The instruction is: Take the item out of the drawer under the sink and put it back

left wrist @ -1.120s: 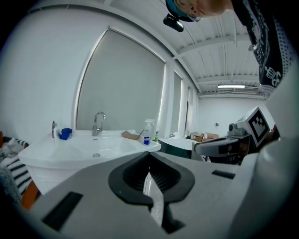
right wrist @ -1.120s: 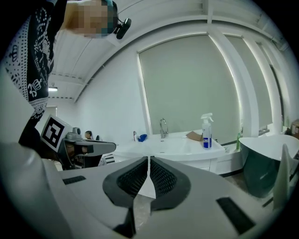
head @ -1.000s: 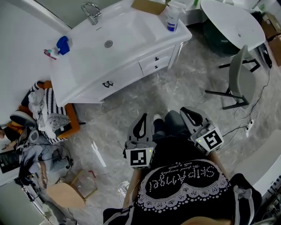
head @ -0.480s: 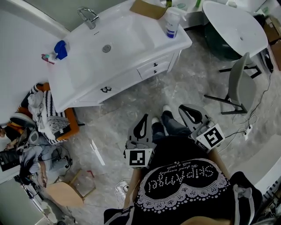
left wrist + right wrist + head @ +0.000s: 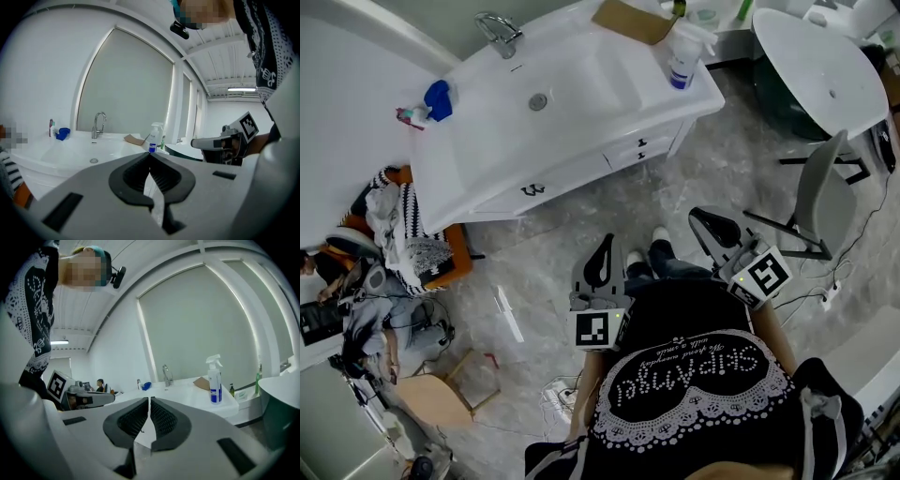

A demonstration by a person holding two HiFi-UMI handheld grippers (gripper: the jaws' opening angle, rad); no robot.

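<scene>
Both hand-held grippers (image 5: pixel 150 154) (image 5: pixel 149 400) closed, empty

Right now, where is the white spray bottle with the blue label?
Head view: the spray bottle stands at the right end of the white vanity counter, beside the brown cardboard.

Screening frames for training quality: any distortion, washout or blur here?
Head view: sharp, evenly lit, though the white sink top nearly washes out. Left and right gripper views: strong fisheye bending, dark corners, a mosaic patch near the top edge.

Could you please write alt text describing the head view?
Seen from above, a person holds the left tool and right tool, shut and empty, toward a white sink vanity with closed drawers and a spray bottle on top.
</scene>
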